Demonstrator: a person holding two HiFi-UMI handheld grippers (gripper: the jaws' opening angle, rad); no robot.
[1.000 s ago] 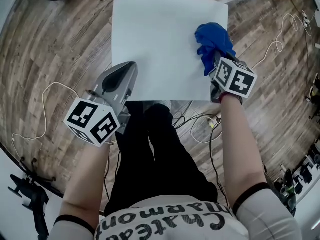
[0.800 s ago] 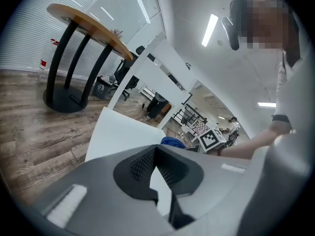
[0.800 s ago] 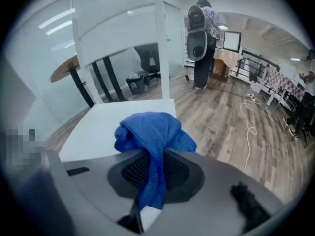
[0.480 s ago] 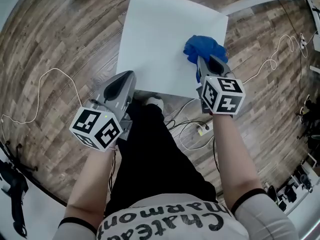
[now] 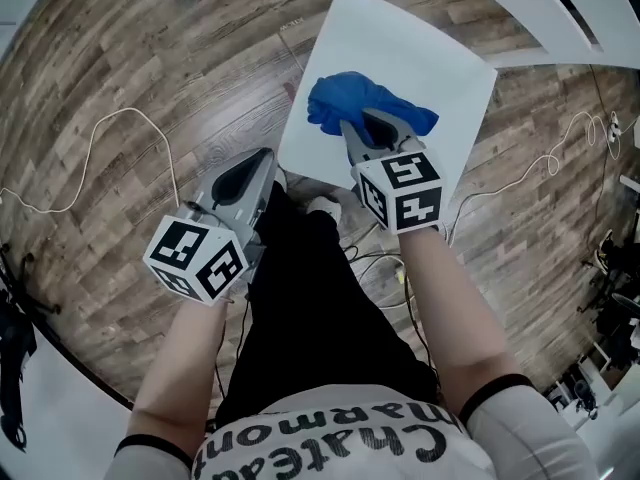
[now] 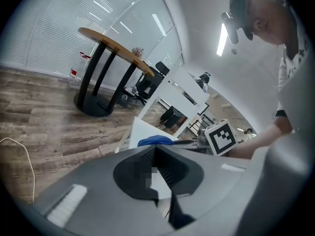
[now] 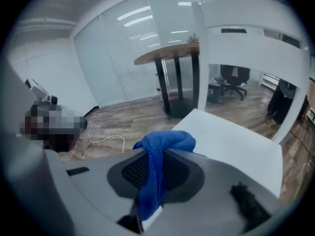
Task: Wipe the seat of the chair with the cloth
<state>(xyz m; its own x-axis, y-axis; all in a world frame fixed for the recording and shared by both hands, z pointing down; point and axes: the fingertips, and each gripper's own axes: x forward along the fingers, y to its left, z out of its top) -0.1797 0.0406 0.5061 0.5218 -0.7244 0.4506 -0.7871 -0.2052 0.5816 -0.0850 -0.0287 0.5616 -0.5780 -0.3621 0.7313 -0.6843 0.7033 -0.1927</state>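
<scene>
Right gripper (image 5: 362, 128) pinches the crumpled blue cloth (image 5: 345, 100) between its closed jaws and presses it on the near-left part of the white flat chair seat (image 5: 440, 63). Left gripper (image 5: 258, 163) hangs off the seat's near edge over the wooden floor (image 5: 150, 58), its jaws seemingly pressed together on nothing, though its own view is dim there. Wiping looks under way. Next, the cloth wants dragging across the bare far and right areas, with steady downward pressure and a firm pinch.

At 6 o'clock in the head view, your shirt (image 5: 300, 463) carries black lettering that seems to read "Chateau Marmon". It runs upside down, and its edges are cut off.
</scene>
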